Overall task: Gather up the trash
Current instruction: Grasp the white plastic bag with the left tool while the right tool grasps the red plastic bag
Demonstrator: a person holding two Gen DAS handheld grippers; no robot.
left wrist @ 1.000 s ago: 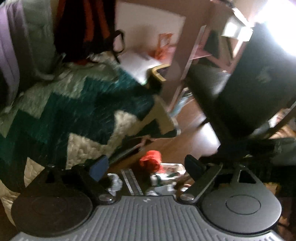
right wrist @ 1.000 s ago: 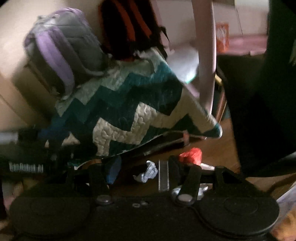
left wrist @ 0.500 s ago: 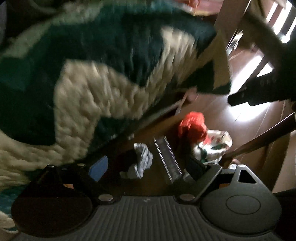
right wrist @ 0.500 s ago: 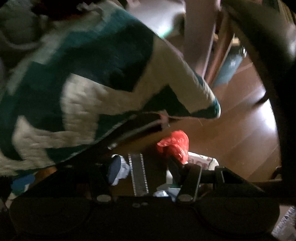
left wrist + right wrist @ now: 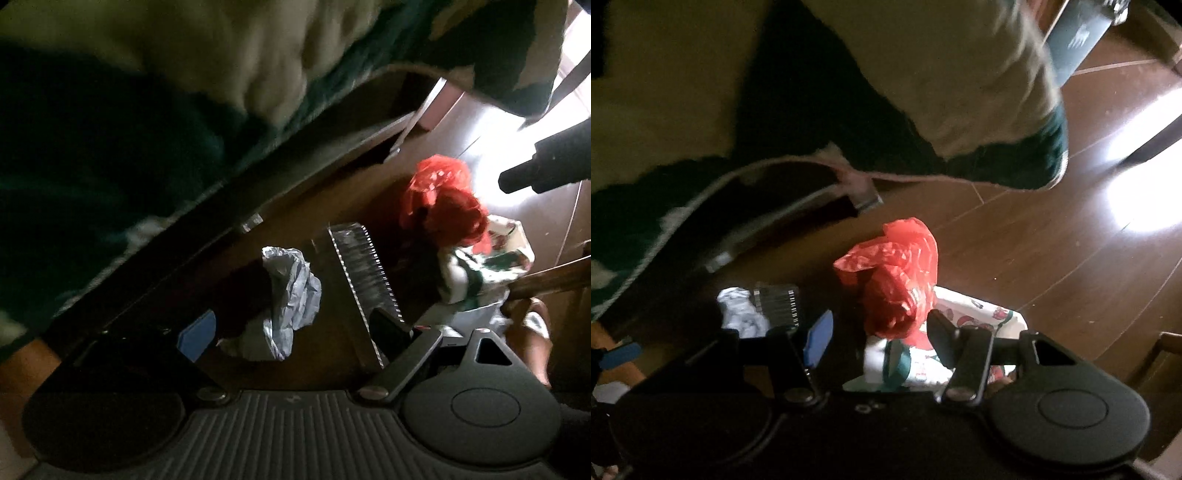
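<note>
Left tool (image 5: 291,332): fingers apart, empty, over a crumpled white paper (image 5: 291,295) on the wooden floor (image 5: 1034,240).
Right tool (image 5: 879,336): fingers apart, empty, just above a red plastic bag (image 5: 897,277).
Trash: red bag lies on a printed wrapper (image 5: 979,317), near the quilt (image 5: 923,74).

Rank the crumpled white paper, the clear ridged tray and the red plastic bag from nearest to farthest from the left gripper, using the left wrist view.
1. Crumpled white paper, directly ahead of the left gripper, between its jaws.
2. Clear ridged tray, beside the right jaw.
3. Red plastic bag, farther off to the right.
</note>
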